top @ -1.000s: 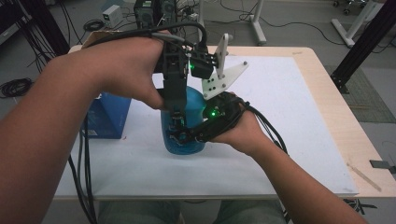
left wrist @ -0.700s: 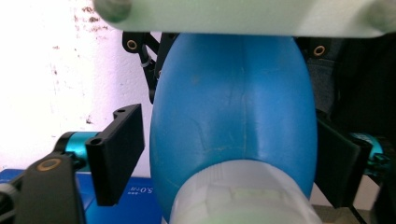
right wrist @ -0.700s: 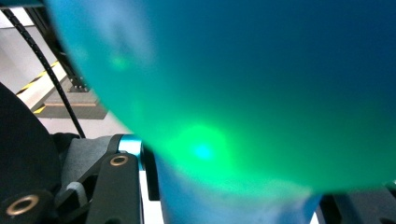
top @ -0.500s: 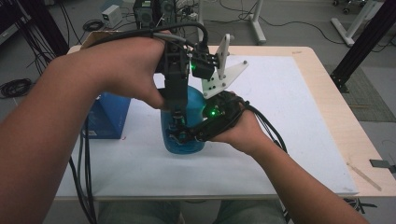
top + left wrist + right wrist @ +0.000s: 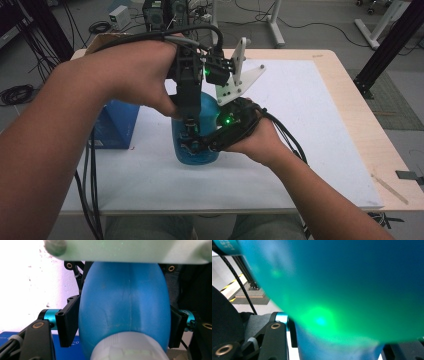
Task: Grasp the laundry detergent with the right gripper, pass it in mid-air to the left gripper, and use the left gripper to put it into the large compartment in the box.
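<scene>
A blue plastic bottle (image 5: pixel 206 107) stands upright on the white mat (image 5: pixel 310 110). My left gripper (image 5: pixel 190 131) points straight down over it. In the left gripper view its black pads (image 5: pixel 67 323) press both sides of the bottle (image 5: pixel 125 302), just past the white cap (image 5: pixel 127 351). My right gripper (image 5: pixel 198 145) comes in from the right, low on the bottle, shut on its lower body. In the right gripper view the bottle (image 5: pixel 352 290) sits very close between the fingers (image 5: pixel 275 340), lit by a green glow. The bottle's base is partly hidden by both grippers.
A blue box (image 5: pixel 119 125) sits on the mat just left of the bottle. Black cables hang off the table's left edge (image 5: pixel 92 175). The wooden table top (image 5: pixel 362 105) borders the mat on the right, with a thin stick (image 5: pixel 389 188) near the front right corner.
</scene>
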A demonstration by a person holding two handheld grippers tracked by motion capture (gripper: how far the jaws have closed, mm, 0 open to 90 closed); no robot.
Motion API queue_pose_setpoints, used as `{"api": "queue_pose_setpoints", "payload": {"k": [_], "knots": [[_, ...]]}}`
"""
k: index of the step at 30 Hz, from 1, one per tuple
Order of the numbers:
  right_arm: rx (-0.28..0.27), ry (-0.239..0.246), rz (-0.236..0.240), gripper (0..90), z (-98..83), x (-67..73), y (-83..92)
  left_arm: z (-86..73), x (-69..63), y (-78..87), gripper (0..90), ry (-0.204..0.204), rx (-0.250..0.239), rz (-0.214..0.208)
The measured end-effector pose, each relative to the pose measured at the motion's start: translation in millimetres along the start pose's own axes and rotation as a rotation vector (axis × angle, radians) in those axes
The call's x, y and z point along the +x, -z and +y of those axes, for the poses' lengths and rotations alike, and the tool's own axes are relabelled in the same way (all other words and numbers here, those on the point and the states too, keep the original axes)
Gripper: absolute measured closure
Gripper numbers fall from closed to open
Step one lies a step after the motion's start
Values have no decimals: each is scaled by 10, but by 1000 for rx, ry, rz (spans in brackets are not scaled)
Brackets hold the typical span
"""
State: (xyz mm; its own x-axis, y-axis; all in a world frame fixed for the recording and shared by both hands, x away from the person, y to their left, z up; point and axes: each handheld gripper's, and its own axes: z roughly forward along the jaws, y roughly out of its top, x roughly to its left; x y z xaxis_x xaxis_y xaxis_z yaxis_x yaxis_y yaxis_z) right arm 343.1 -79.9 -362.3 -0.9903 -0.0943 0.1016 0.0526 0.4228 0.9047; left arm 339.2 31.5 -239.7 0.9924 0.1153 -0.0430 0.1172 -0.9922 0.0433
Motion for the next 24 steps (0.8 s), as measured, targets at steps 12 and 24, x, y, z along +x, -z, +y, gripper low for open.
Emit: {"api": "queue_pose_setpoints", "payload": {"k": [12, 24], "knots": [[1, -1, 5, 465, 3, 11, -20, 5, -19, -9, 386, 5, 18, -8], [-4, 15, 5, 453, 23, 41, -25, 7, -71, 27, 389, 12, 28, 3]]}}
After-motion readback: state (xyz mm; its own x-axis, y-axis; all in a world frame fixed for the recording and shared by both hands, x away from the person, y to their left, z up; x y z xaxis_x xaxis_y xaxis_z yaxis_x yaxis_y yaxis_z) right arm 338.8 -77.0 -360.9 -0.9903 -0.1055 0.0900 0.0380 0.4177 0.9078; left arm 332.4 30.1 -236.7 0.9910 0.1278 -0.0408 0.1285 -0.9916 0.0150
